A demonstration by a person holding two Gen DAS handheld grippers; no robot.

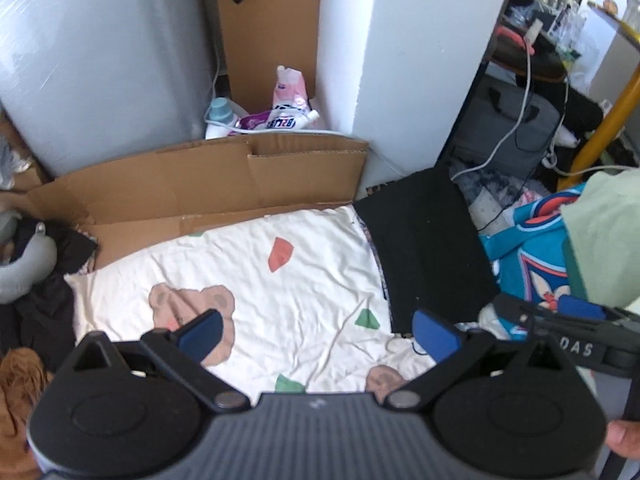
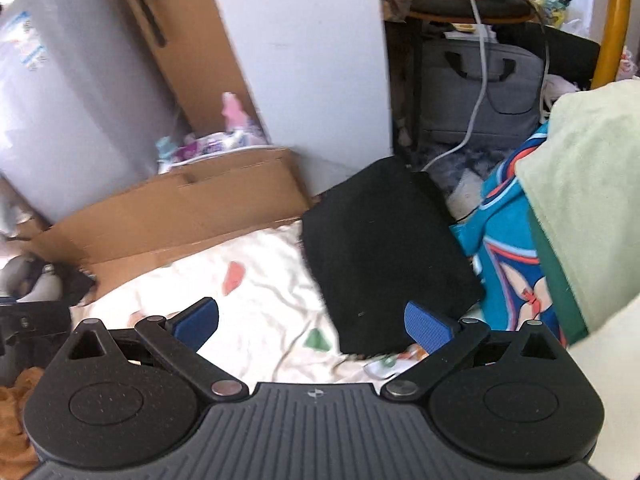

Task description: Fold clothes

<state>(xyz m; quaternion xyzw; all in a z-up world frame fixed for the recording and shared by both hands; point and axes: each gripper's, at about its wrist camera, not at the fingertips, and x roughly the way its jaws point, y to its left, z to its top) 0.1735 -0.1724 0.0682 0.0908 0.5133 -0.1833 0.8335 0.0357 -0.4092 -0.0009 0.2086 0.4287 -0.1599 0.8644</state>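
A black garment (image 1: 424, 248) (image 2: 384, 256) lies folded into a flat rectangle at the right end of a white sheet printed with bears (image 1: 248, 280) (image 2: 264, 312). My left gripper (image 1: 316, 338) hovers open over the sheet, left of the black garment, nothing between its blue pads. My right gripper (image 2: 312, 326) is open too, empty, just in front of the garment's near edge; it also shows at the right edge of the left wrist view (image 1: 568, 320). A pale green folded cloth (image 1: 604, 240) (image 2: 588, 208) is close at the right, on a blue patterned fabric (image 1: 524, 256) (image 2: 508, 248).
Flattened cardboard (image 1: 208, 184) (image 2: 180, 216) borders the sheet's far side, with a grey appliance (image 1: 100, 64) and toiletry bottles (image 1: 276, 116) behind. A brown cloth (image 1: 20, 392) and dark clothes (image 1: 44, 304) lie at the left. A grey bag (image 2: 480, 92) and cables sit at the back right.
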